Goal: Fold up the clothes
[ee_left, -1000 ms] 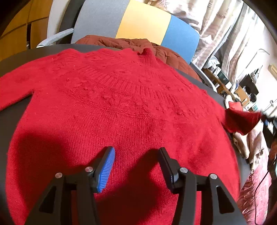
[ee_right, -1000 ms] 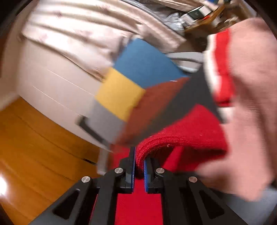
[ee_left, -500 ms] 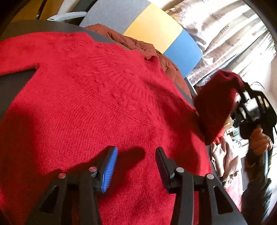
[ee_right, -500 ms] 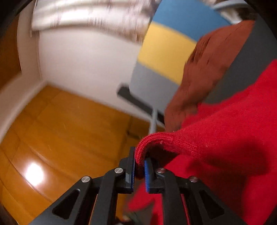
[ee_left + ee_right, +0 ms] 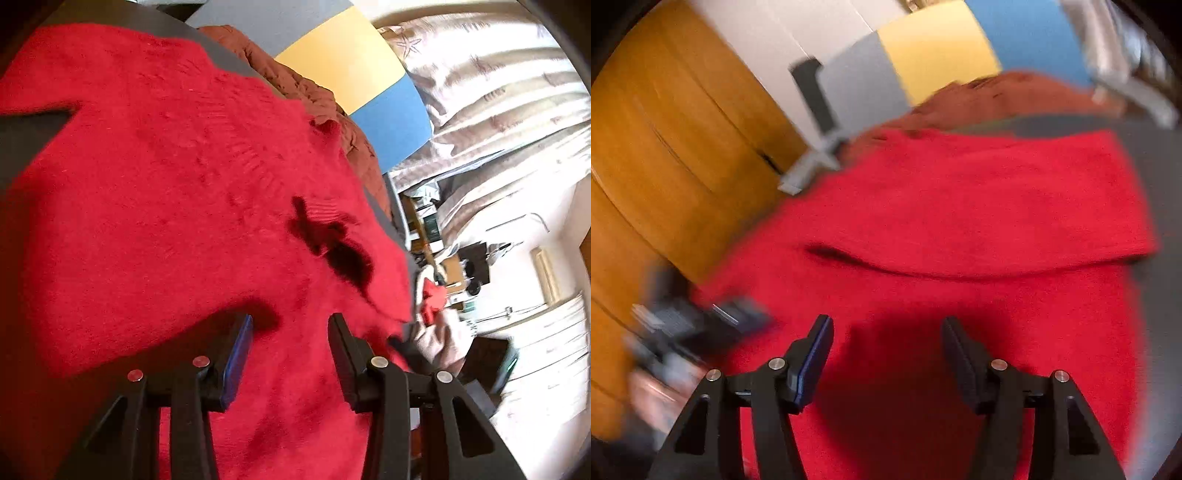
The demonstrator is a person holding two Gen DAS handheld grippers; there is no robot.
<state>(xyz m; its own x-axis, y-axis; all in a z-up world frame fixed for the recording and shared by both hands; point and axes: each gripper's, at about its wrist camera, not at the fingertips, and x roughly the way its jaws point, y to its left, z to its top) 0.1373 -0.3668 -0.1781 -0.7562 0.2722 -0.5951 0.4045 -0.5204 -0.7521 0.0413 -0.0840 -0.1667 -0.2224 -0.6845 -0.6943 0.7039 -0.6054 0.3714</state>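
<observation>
A dark grey tabletop (image 5: 22,136) fills the near ground, with a chair back in grey, yellow and blue panels (image 5: 343,55) behind it, pale patterned curtains (image 5: 498,110) to one side and a glossy orange wooden floor (image 5: 657,147) on the other. Spread flat over the table lies the bright red knitted sweater (image 5: 166,184), its ribbed yoke facing up; in the right wrist view 1 sleeve (image 5: 997,206) lies folded across the body, its lower edge making a soft ridge. A rust-brown quilted garment (image 5: 314,96) is bunched at the table's far edge. The left gripper (image 5: 290,343) hovers over the body of the knit, its 2 fingers apart and closing slightly with nothing pinched between them. The right gripper (image 5: 886,347) hangs over the red cloth near the folded sleeve, its jaws opening and empty. The sweater looks light, thick and limp, with a fuzzy surface that should grip the pads well but stretch and sag if lifted by a single point. Judging from this, the best holds are the firmer ribbed edges: cuff, hem corner or shoulder seam, 1 in each gripper.
</observation>
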